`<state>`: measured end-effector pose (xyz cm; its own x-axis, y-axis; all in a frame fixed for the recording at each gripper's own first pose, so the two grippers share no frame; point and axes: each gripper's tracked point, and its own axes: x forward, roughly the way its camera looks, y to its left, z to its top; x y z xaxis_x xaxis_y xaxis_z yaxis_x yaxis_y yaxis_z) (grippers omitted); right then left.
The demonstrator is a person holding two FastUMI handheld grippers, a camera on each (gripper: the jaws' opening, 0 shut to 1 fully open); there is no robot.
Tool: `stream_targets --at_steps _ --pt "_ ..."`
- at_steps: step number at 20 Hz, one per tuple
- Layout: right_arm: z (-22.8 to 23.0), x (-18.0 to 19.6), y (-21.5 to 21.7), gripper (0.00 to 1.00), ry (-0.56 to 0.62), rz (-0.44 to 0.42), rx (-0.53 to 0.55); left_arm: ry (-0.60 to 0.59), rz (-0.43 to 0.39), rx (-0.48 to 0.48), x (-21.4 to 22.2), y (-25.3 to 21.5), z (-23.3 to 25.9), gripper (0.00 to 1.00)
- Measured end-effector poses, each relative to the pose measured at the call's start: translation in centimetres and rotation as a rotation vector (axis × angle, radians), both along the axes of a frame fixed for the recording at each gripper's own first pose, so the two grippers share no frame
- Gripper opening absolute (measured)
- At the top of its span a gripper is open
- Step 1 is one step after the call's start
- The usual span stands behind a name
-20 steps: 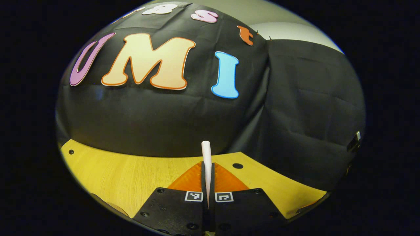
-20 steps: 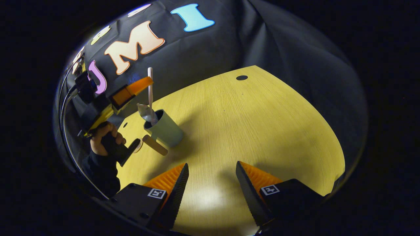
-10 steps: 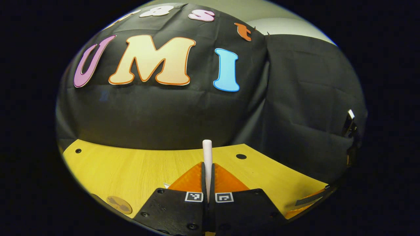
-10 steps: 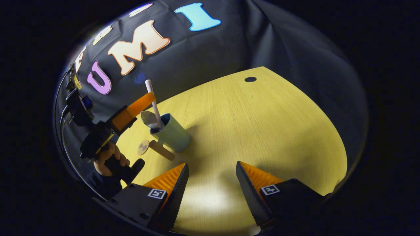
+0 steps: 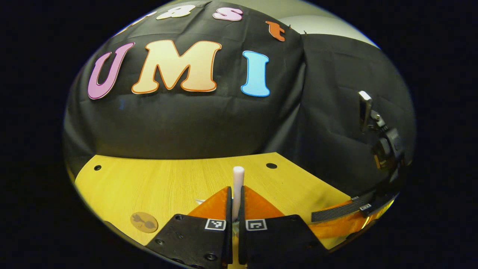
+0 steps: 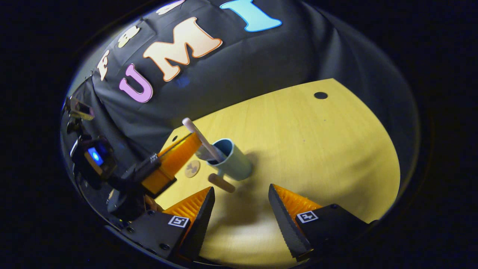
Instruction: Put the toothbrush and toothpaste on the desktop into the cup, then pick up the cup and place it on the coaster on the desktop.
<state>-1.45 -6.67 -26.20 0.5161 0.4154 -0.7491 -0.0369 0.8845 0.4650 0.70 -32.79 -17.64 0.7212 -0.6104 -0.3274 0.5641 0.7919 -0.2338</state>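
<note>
The toothbrush (image 6: 203, 139) stands tilted in the pale blue-green cup (image 6: 233, 164), its white handle end rising out above the rim and its lower part down inside the cup's mouth. In the left gripper view the same white handle (image 5: 238, 186) pokes up from between the two orange fingers (image 5: 214, 205) of the left gripper (image 5: 235, 200), which sit very close on either side of it with only a thin slit showing; whether both pads actually press on the handle cannot be told. In the right gripper view that left gripper (image 6: 175, 162) reaches in from the left, its orange finger lying right beside the toothbrush just above the cup's rim. A grey crumpled end of the toothpaste tube (image 6: 206, 152) shows inside the cup next to the brush. The cup stands upright on the yellow wooden desktop (image 6: 310, 149), with a wooden handle (image 6: 221, 183) sticking out from its near side. The round wooden coaster (image 6: 192, 169) lies flat on the desktop just beside the cup, to its left, apart from it; it also appears at the lower left of the left gripper view (image 5: 144, 222). The right gripper (image 6: 241, 207) hangs over the desktop near the cup with its orange ribbed fingers spread wide and nothing between them.
</note>
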Motion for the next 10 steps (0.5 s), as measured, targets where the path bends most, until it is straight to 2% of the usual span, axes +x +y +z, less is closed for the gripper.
stream_targets --at_steps 2,5,7,8,9,10 --pt "0.1 0.3 1.2 0.91 0.046 0.043 0.002 0.008 0.023 0.008 -1.3 1.9 0.3 0.25" --pt "-0.5 1.6 3.2 0.93 0.074 0.103 -0.044 0.022 0.086 0.021 -2.4 5.8 0.0 0.88" --pt "-1.5 2.2 3.8 0.98 0.108 0.124 -0.106 0.032 0.133 0.035 -2.6 9.1 -0.2 0.89" --pt "-1.9 2.6 4.5 0.92 0.134 0.119 -0.121 0.039 0.147 0.047 -2.7 10.7 -0.4 0.88" --pt "-2.5 2.8 4.6 0.98 0.166 0.107 -0.145 0.041 0.157 0.065 -2.9 12.1 -0.6 0.88" --pt "-3.0 3.1 4.9 0.98 0.190 0.093 -0.154 0.029 0.173 0.088 -2.8 13.9 -0.4 0.89"
